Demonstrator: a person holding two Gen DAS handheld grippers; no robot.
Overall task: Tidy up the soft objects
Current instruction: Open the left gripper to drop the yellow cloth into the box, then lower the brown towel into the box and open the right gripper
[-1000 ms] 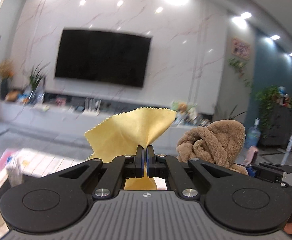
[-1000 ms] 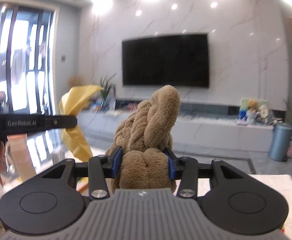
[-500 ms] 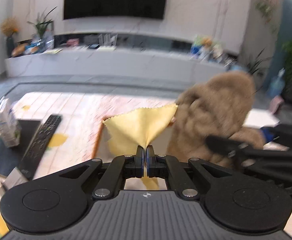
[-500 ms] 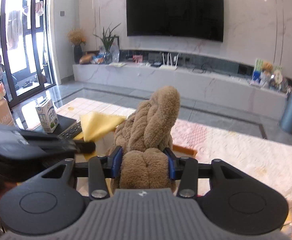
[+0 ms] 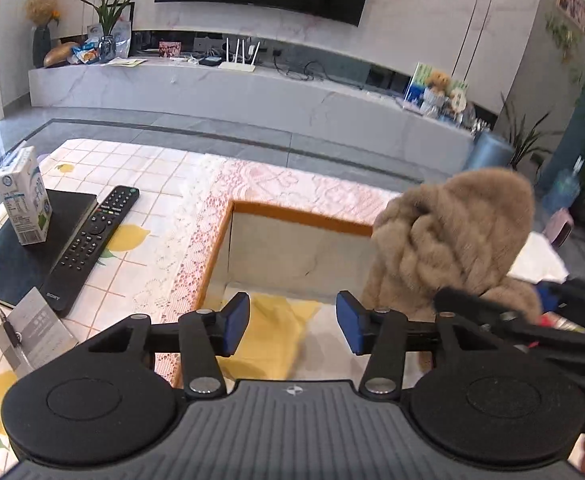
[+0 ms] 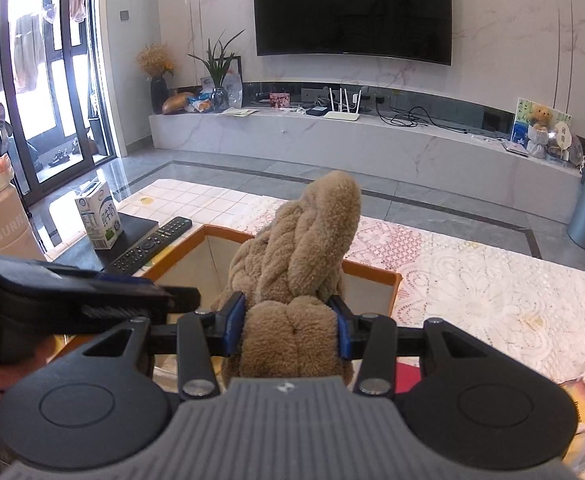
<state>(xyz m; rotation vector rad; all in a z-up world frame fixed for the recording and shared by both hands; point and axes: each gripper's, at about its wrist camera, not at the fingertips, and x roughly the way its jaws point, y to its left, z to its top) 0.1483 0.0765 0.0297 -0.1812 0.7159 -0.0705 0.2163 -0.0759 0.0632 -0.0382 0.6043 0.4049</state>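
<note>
Holding, in my right gripper: one brown plush braided towel, pinched above the orange-rimmed fabric box. My left gripper has just opened; yellow cloth lies inside the box. Nearby: black remote (marked SONY).

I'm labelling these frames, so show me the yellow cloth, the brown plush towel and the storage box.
yellow cloth (image 5: 270, 336), left wrist view, its middle.
brown plush towel (image 6: 304, 240), right wrist view, its upper bulge.
storage box (image 5: 300, 215), left wrist view, its orange far rim.
</note>
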